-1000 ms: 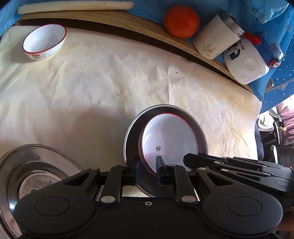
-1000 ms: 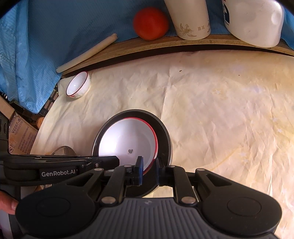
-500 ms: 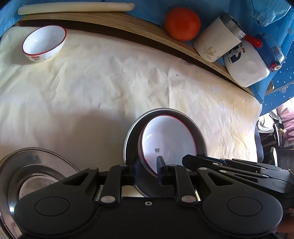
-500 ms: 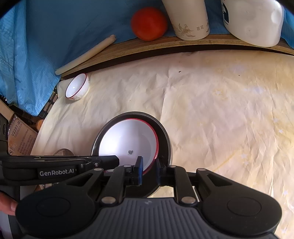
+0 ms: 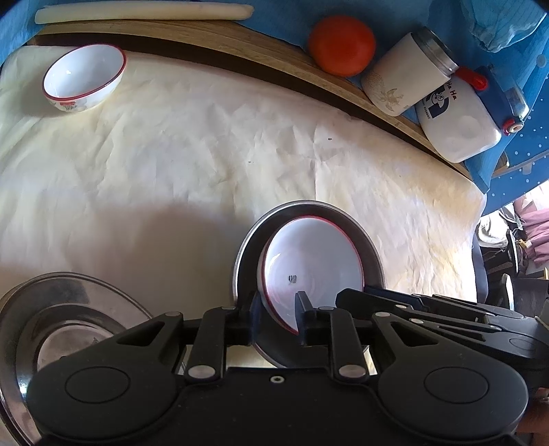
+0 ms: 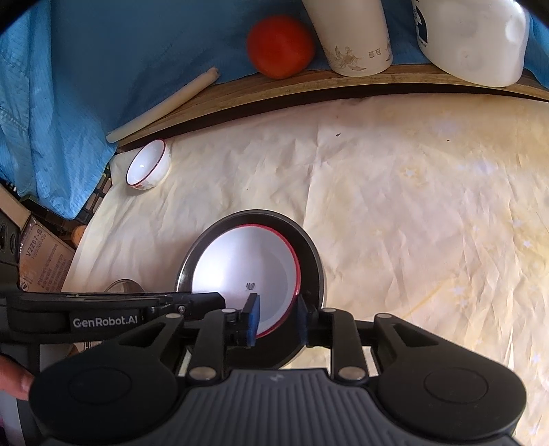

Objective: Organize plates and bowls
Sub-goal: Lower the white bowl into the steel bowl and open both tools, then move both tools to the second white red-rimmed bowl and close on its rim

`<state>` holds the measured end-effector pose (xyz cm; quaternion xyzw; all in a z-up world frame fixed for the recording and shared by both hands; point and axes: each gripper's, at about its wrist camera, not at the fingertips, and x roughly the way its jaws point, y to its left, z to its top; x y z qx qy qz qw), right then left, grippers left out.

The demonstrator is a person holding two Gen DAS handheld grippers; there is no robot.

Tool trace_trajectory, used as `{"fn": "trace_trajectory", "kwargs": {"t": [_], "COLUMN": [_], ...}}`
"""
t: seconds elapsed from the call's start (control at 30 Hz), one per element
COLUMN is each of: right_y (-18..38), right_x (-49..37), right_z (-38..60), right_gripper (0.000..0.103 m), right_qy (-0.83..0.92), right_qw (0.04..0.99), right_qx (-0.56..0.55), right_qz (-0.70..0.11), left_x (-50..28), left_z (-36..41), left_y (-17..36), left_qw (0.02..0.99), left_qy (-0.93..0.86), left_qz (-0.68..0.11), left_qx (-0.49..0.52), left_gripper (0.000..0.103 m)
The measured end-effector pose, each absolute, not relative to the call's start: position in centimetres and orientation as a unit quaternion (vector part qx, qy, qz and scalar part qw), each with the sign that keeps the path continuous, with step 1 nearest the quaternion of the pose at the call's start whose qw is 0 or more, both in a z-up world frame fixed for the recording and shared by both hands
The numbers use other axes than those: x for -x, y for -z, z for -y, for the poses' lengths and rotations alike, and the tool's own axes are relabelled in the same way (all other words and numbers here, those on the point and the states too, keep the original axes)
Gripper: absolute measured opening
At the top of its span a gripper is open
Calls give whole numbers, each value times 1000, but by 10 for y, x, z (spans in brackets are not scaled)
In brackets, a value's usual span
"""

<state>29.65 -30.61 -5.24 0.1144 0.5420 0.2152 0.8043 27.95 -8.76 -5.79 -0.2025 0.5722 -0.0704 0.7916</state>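
A white plate with a red rim (image 5: 314, 260) lies in a dark metal pan (image 5: 369, 240) on the cream paper; both show in the right wrist view, the plate (image 6: 247, 271) inside the pan (image 6: 310, 254). My left gripper (image 5: 277, 314) straddles the near rims of plate and pan, its jaws now apart. My right gripper (image 6: 276, 317) straddles the same near rims from the other side, jaws also apart. A small white red-rimmed bowl (image 5: 84, 77) stands far left, also in the right wrist view (image 6: 148, 168). A steel plate (image 5: 55, 326) lies near left.
Along the wooden back edge lie a rolling pin (image 5: 144, 13), a tomato (image 5: 341, 44), a white cup (image 5: 405, 77) and a white jug (image 5: 459, 123). Blue cloth (image 6: 85, 68) hangs behind. A cardboard box (image 6: 41, 260) sits off the left table edge.
Both grippers have opened their jaws around the plate and pan rims. The plate and pan have settled slightly farther away on the paper.
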Motion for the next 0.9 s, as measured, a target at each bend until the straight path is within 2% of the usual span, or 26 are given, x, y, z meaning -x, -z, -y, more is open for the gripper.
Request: {"fn": "trace_trajectory", "kwargs": {"t": [0.1,0.23,0.4,0.47,0.53,0.6,0.77,0.87,0.9], "right_y": [50,43,37,34,32,31,28,27,27], "right_x": [-296,-293,-292,-291,-291,-293,-297,-300,-302], "right_z": [307,308,311,312,314,315,310,304,302], "right_gripper": [35,47,56,61,72,78,89,99,101], "right_qy": [-217,-219,-219,-217,-216,-217,-222,-226,-228], "right_qw": [805,810,816,820,823,824,827,830,830], "right_qx": [-117,-121,-125,-123,-125,-129,-129,-129,-129], "right_qz": [-540,-530,-520,-515,-510,-507,-500,-493,-492], "left_x": [-279,-277,-276,-274,-274,-274,-273,-273,-273], "left_z": [86,83,77,74,69,61,42,29,24], "left_y": [56,47,37,33,30,29,29,32,33], "left_qw": [794,801,810,817,824,824,831,831,830], "left_qy": [71,72,71,58,47,39,2,-24,-34], "left_qz": [-569,-558,-545,-538,-530,-527,-512,-505,-503], "left_qx": [202,202,203,197,195,204,217,232,238], "left_gripper": [25,32,36,55,59,61,82,92,93]}}
